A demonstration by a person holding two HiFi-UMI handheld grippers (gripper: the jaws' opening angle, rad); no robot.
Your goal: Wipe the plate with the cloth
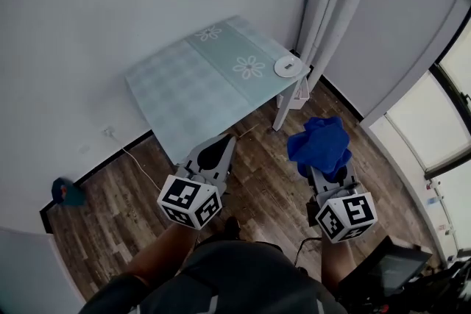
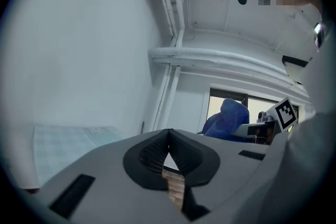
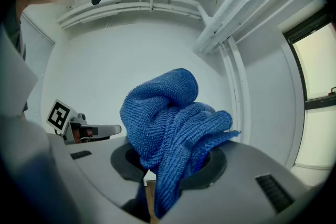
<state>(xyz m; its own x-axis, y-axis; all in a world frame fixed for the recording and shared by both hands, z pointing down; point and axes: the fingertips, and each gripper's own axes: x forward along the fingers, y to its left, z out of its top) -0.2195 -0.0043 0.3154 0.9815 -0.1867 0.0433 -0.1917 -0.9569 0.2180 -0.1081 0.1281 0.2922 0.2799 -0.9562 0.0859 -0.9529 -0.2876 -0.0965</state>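
Observation:
A small white plate (image 1: 288, 67) lies at the right corner of a pale green checked table (image 1: 199, 88), far ahead of both grippers. My right gripper (image 1: 324, 165) is shut on a bunched blue cloth (image 1: 319, 143), which bulges up out of its jaws (image 3: 173, 128). My left gripper (image 1: 221, 151) is shut with nothing in it; its tips meet just short of the table's near edge. In the left gripper view the closed tips (image 2: 169, 136) point level, with the blue cloth (image 2: 226, 118) off to the right.
The table stands against a white wall on a wood floor (image 1: 257, 180). White pipes (image 1: 331, 4) run up the corner behind it. A window (image 1: 434, 121) is at the right. A teal thing (image 1: 66, 193) lies on the floor at the left.

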